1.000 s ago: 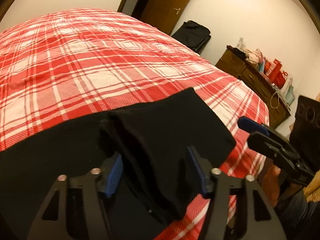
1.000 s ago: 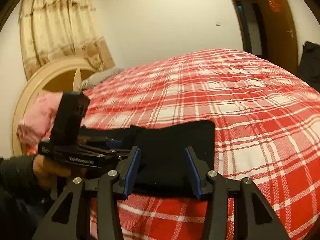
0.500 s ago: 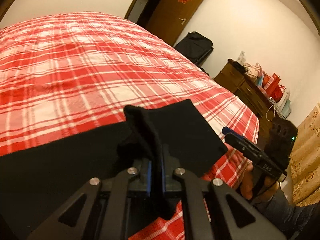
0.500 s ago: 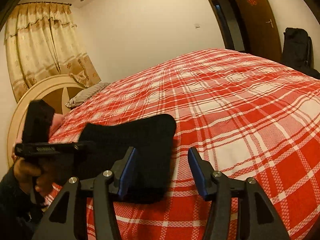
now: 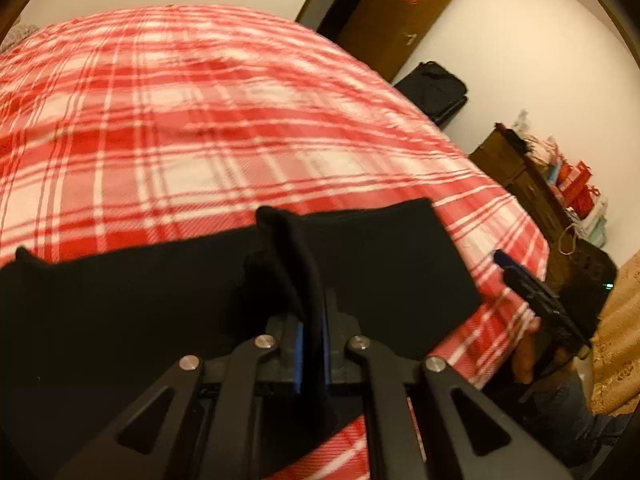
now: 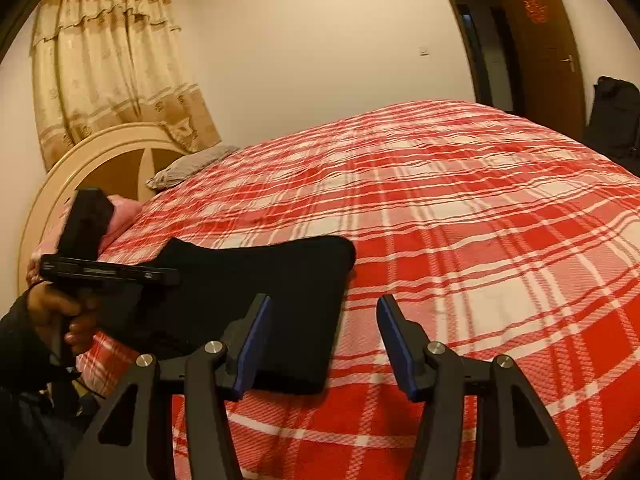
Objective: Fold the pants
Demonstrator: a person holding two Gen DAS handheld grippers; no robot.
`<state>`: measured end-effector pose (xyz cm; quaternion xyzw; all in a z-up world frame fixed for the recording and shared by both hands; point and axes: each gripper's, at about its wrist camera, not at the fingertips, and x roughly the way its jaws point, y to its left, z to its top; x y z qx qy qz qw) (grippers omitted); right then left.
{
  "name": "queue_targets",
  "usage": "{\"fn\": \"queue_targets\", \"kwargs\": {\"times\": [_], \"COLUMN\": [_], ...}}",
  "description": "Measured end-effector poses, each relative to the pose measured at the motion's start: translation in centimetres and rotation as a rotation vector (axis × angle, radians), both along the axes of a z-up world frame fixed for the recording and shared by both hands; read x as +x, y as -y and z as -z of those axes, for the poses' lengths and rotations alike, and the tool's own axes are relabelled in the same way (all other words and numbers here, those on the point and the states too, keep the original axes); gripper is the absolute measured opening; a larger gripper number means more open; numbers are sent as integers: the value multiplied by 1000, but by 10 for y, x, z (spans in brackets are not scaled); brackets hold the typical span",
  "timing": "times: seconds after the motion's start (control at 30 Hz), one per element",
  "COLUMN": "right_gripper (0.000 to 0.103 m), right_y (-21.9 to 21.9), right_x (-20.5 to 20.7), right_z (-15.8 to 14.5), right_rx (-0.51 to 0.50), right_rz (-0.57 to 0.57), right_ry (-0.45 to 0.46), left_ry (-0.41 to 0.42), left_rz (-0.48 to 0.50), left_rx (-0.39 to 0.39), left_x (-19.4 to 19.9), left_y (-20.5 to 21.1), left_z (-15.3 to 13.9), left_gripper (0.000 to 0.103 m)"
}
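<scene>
At the bottom centre of the left wrist view, the left tool [image 5: 312, 344] is pressed together on a raised ridge of the black pants [image 5: 380, 272], the cloth standing up between its blue pads. The pants lie across the near edge of the bed [image 5: 200, 128], filling the lower left and middle of that frame, with their squared end toward the lower right. Just past that end, the bed's edge drops away at the right.

In the right wrist view, the right tool [image 6: 324, 340] is spread wide at the bottom centre and grips nothing; its left pad hangs over the near corner of the pants [image 6: 280, 300], its right pad over bare plaid cover. The far side of the pants ends at mid-frame, and beyond it the red and white bedspread runs open to the upper right.

Farther off stand a round headboard [image 6: 60, 184] at the left, a curtain [image 6: 108, 60] above it, and a brown door [image 6: 544, 52] at the upper right.
</scene>
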<state>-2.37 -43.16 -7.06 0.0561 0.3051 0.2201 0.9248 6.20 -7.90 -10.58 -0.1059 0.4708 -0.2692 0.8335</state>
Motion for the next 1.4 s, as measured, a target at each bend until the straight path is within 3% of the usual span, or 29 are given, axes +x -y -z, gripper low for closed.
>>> {"fn": "queue_targets", "kwargs": {"times": [0.17,0.47,0.57,0.7,0.83,1.03,1.07,1.23,1.4], "right_gripper": [57,57,57,61,64,64,64,64,64], "right_y": [-14,-47,-55,-53,-53,-42,-39,-37,-67], "right_x": [-4,-15,-11,-17,-4,7,8,15,42], "right_z": [3,11,24,16,31,36,33,0,-9], "right_rx": [-34,-100,-159,-112,-136,-123,-125,-109,-156], "right_rz": [-66,-223,-228,-229,-203,-164,-155,-153,-227], "right_ry": [4,-2,-56,-7,-98,-175,-173,-98,-57], "left_ry": [-26,6,-10,-52,-57,-33,-31,32,52], "left_rz": [-12,-25,-36,-66,-81,-58,-59,-90,-42], "left_rx": [-7,-49,-64,-52,-73,-38,-30,21,53], "left_x": [1,-5,-8,-4,0,-3,-5,-14,-22], "left_y": [-4,-15,-23,-30,-32,-29,-30,-36,-21], "left_z": [11,-8,-4,15,25,19,16,0,-1], "left_gripper": [7,7,7,8,10,12,17,61,63]}}
